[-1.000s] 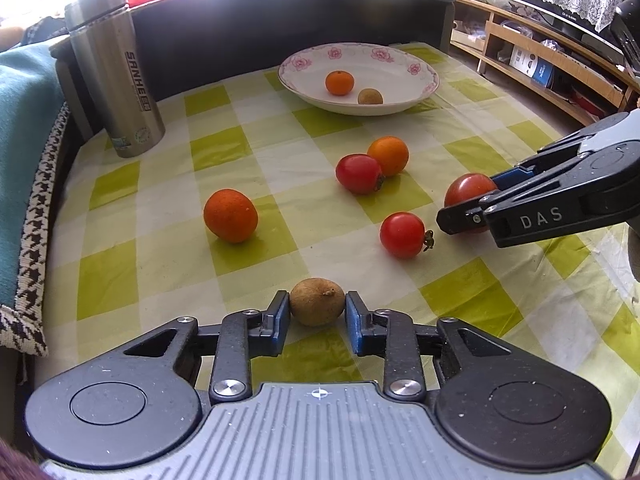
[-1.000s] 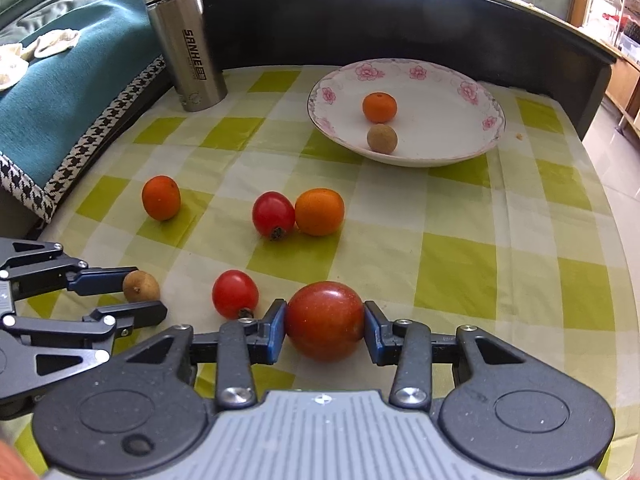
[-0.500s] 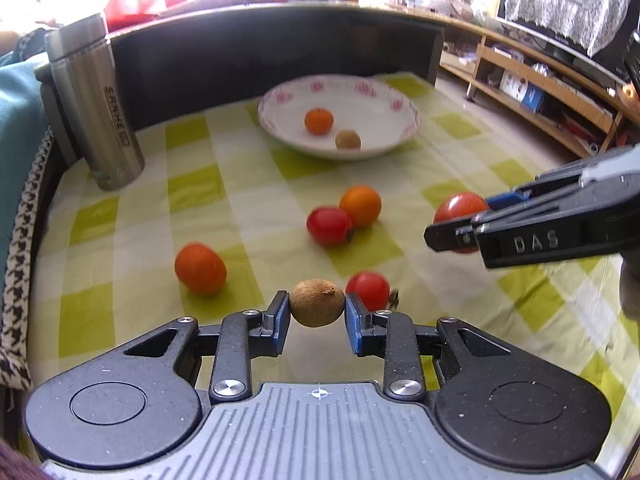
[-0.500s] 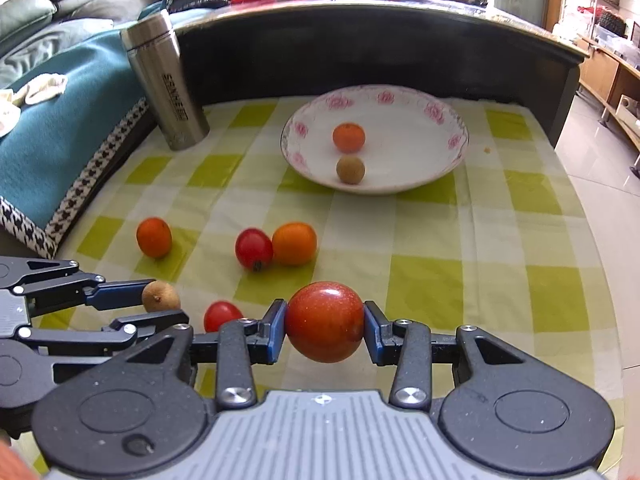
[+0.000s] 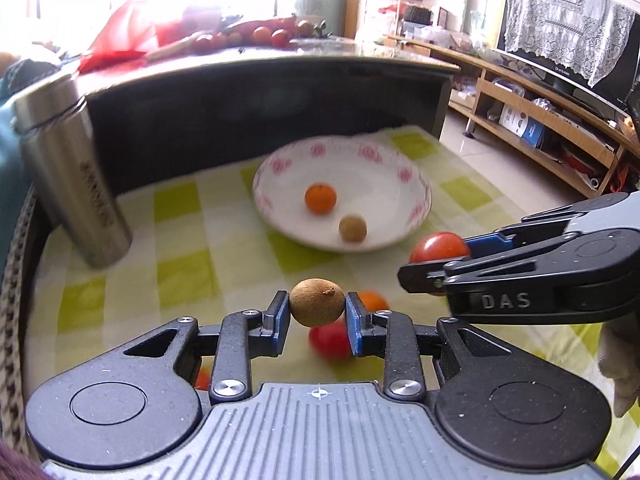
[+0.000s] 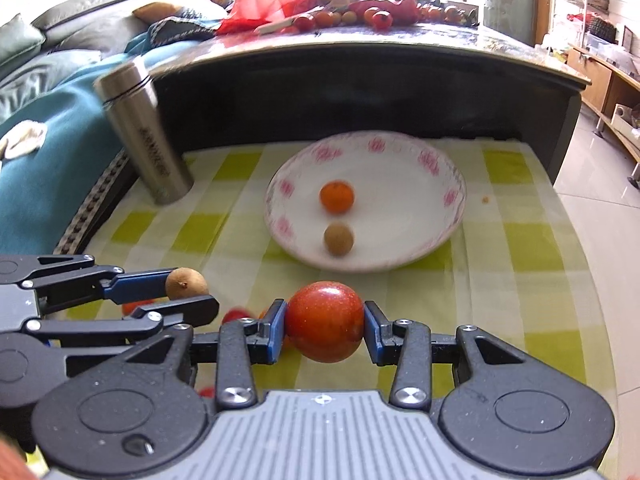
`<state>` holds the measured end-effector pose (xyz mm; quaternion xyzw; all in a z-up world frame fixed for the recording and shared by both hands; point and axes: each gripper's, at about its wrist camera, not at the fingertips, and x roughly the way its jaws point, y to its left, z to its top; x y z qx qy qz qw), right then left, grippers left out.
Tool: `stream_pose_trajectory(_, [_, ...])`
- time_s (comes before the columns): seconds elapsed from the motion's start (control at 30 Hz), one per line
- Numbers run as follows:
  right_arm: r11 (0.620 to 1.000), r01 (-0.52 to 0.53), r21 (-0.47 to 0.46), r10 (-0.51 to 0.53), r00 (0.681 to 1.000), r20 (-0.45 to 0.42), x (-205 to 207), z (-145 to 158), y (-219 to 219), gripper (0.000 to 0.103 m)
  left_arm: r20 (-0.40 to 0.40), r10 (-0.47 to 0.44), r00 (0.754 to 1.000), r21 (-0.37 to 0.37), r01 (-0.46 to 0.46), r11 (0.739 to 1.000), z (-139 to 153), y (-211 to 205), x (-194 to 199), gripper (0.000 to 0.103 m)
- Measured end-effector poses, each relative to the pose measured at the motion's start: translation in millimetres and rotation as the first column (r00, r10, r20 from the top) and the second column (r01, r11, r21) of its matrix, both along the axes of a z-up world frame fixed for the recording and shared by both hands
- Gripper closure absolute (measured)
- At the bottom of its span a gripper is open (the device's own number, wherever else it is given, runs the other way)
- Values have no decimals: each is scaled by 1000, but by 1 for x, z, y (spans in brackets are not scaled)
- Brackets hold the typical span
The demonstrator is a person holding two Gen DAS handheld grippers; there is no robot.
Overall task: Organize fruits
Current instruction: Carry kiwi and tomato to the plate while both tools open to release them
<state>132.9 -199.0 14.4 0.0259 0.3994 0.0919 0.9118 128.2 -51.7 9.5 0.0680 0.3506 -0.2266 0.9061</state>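
Observation:
My left gripper [image 5: 317, 314] is shut on a small brown fruit [image 5: 317, 307], held up above the checked cloth. My right gripper [image 6: 325, 330] is shut on a large red tomato [image 6: 325, 322], also lifted; it shows at the right of the left wrist view, where the tomato [image 5: 438, 247] sits in its jaws. Ahead stands a white flowered plate [image 6: 432, 236] holding a small orange [image 6: 337, 197] and another brown fruit [image 6: 338, 239]. Below the left gripper a red tomato [image 5: 330, 340] and an orange fruit [image 5: 372, 302] lie on the cloth, partly hidden.
A steel flask [image 5: 70, 172] stands at the back left of the table. A dark raised counter wall [image 6: 360, 92] runs behind the plate, with more fruit on top. A teal blanket [image 6: 44, 176] hangs along the left edge. The table's right edge drops to the floor.
Both grippers have risen and moved forward toward the plate, each carrying its fruit. The loose fruits on the cloth have slid down and partly out of sight.

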Motion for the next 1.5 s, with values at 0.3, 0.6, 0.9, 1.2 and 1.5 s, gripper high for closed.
stream_pose_trajectory(0.3, [998, 51, 21, -52, 999, 14, 34, -4, -21, 58, 16, -29, 999, 1, 29, 1000, -6, -22, 34, 66])
stream_pose_trajectory(0.6, [999, 35, -9, -35, 999, 36, 61, -15, -21, 58, 30, -12, 999, 11, 12, 1000, -12, -26, 60, 66])
stream_pose_trajectory(0.9, [999, 33, -29, -32, 999, 40, 75, -28, -23, 58, 48, -26, 999, 40, 24, 999, -22, -32, 68, 66])
stream_pose_trajectory(1.2, [999, 33, -14, -32, 999, 40, 82, -34, -25, 57, 53, -11, 999, 28, 10, 1000, -23, -29, 75, 64])
stream_pose_trajectory(1.5, [999, 46, -1, -46, 998, 40, 82, -31, -29, 57, 44, 1, 999, 20, -2, 1000, -22, -26, 75, 55])
